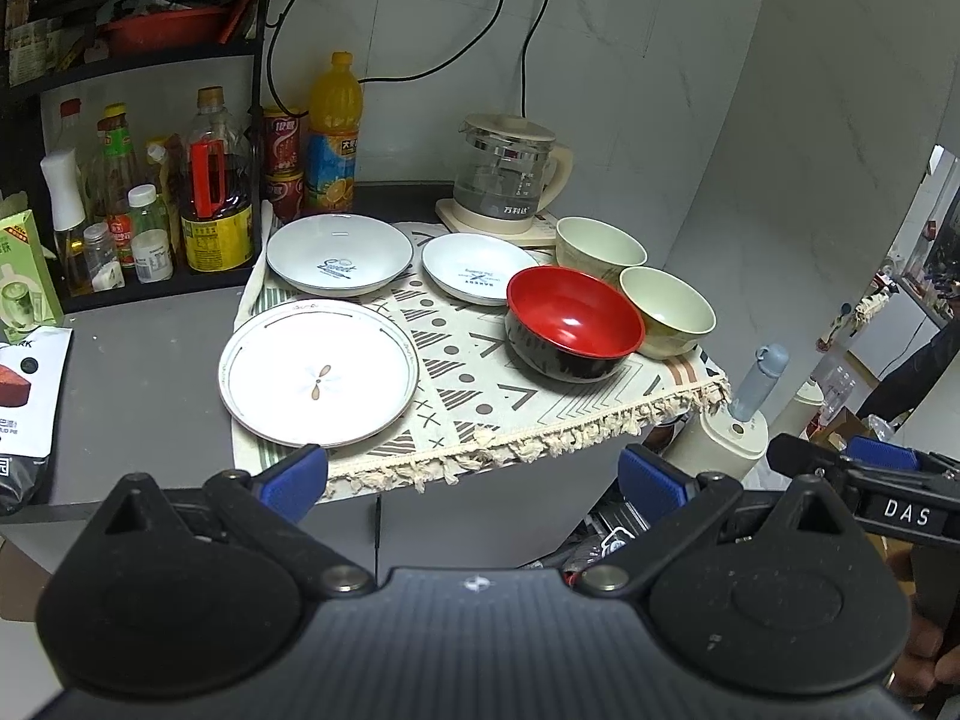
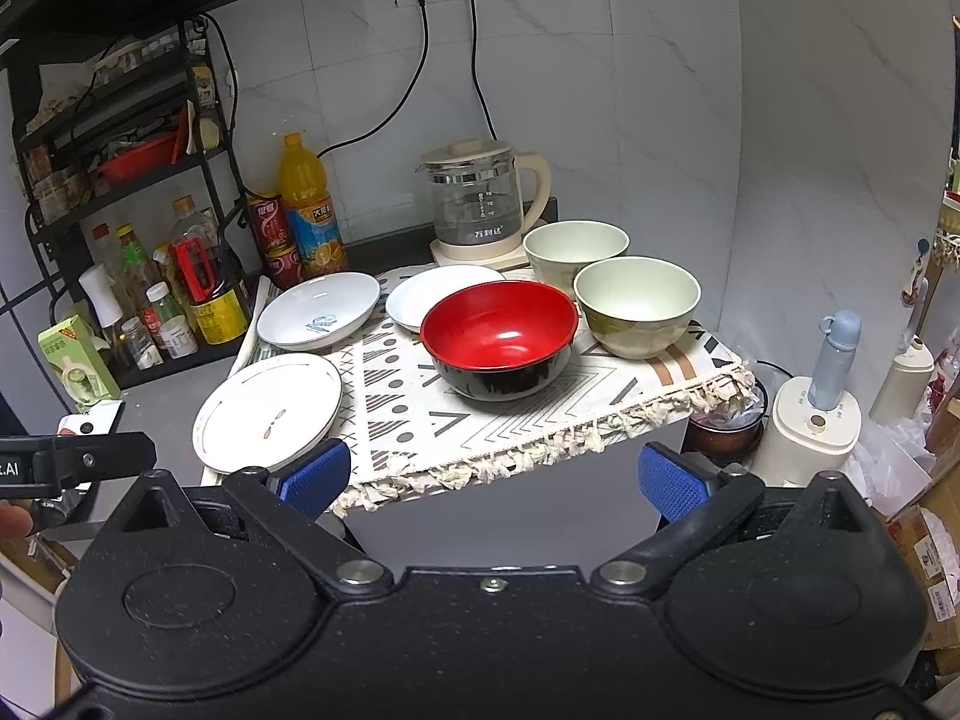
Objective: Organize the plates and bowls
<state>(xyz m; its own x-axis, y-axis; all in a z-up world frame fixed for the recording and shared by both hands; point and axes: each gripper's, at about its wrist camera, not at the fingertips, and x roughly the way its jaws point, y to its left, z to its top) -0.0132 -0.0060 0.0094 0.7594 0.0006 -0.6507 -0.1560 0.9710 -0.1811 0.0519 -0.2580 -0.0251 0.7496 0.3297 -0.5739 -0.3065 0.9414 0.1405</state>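
Both tongs are wide open and hold nothing. The flat plate (image 1: 318, 373) lies just ahead of the left gripper (image 1: 474, 483), nearest its left finger; the red bowl (image 2: 499, 336) sits ahead of the right gripper (image 2: 493, 474), so each takes its own side.

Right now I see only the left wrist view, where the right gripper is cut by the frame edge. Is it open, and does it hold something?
Observer: The right gripper is open, its jaws wide apart and nothing between them. It is on the near side of the cloth's fringe.
Operator: Thank you. What is low down, beside the right corner of the cloth? My view does not show it well.
Observer: A brown round container with crumpled plastic in it sits there, lower than the tabletop, next to the white appliance that carries the blue bottle.
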